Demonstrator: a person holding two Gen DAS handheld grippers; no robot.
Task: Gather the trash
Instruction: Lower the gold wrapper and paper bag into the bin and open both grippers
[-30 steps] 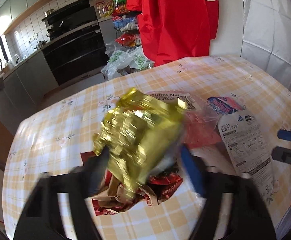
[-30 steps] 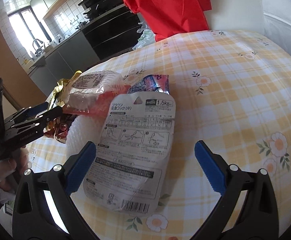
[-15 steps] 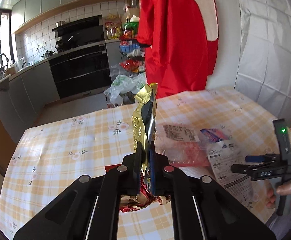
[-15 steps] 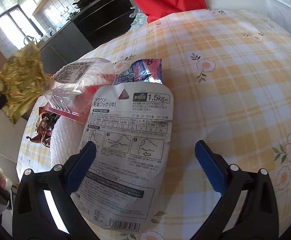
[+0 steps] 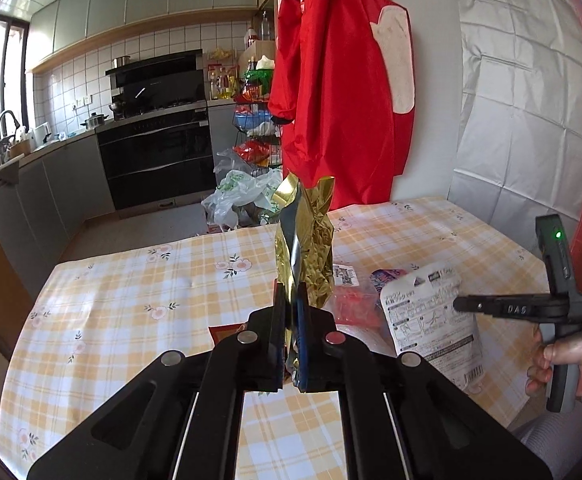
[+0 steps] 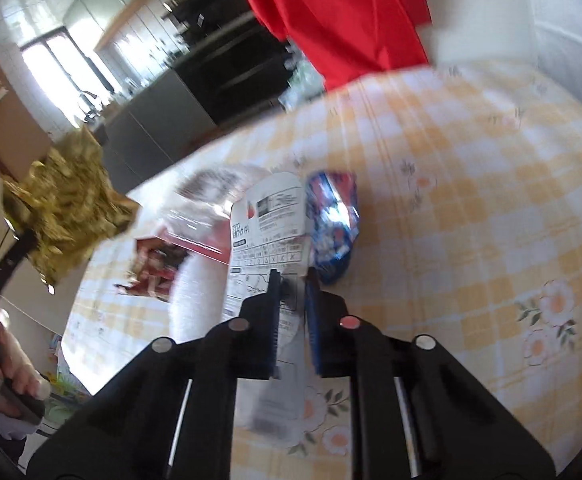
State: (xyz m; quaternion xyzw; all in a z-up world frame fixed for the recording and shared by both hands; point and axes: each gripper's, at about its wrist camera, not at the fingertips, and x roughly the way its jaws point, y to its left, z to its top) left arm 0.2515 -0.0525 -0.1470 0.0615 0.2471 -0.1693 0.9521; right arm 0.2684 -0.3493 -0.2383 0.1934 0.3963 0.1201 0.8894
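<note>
The left gripper [image 5: 292,322] clamps the crumpled gold foil wrapper [image 5: 307,248] above the checked table [image 5: 131,300]. The right gripper [image 6: 292,280], jaws just closing, pinches the white printed package [image 6: 269,224]; lift it slowly, so it stays clear of the 2 neighbouring wrappers.
</note>
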